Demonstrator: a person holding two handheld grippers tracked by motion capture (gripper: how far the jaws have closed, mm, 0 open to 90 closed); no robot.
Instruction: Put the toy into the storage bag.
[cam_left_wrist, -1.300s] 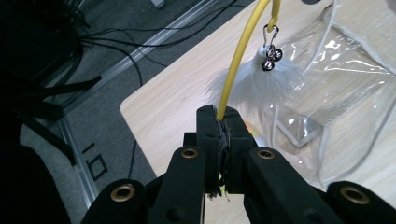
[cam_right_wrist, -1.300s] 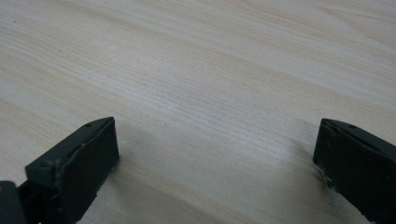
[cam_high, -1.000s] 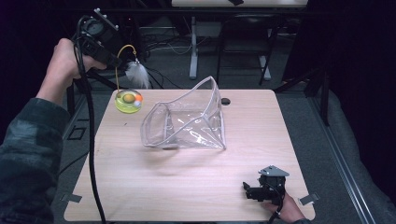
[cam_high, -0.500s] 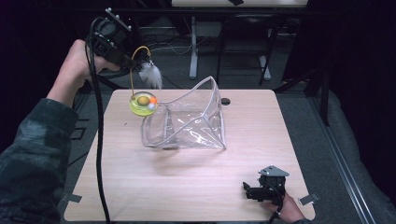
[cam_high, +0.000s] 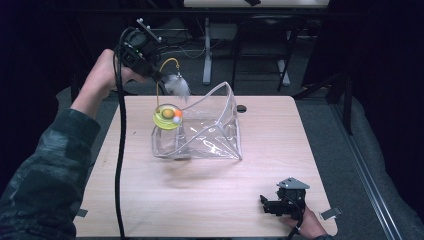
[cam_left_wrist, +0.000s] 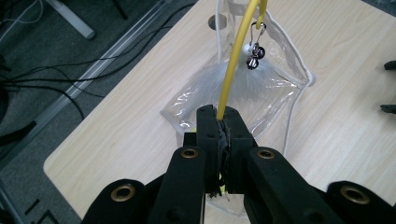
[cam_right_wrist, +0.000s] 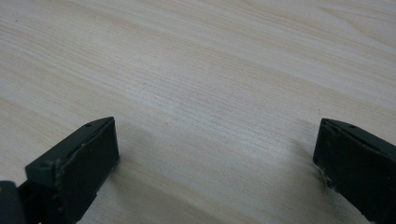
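Note:
My left gripper (cam_high: 150, 70) is raised above the table's far left and is shut on the yellow wire (cam_left_wrist: 233, 70) of a cat toy. The toy's yellow round base (cam_high: 167, 117) with small balls hangs over the open mouth of a clear plastic bag (cam_high: 210, 132). A white feather (cam_high: 177, 86) and small bells (cam_left_wrist: 253, 55) dangle from the wire's hook. In the left gripper view the bag (cam_left_wrist: 275, 88) lies below the jaws. My right gripper (cam_high: 266, 205) rests low at the table's near right, open, with bare wood (cam_right_wrist: 210, 116) between its jaws.
The wooden table (cam_high: 270, 150) has a small round hole (cam_high: 242, 108) behind the bag. Cables and a table leg (cam_high: 206, 55) lie on the dark floor beyond the far edge. A black cable (cam_high: 119, 165) trails from my left gripper across the table's left side.
My left gripper has carried the toy to the right and up, from the table's far left corner to over the bag's mouth. The right gripper has stayed still.

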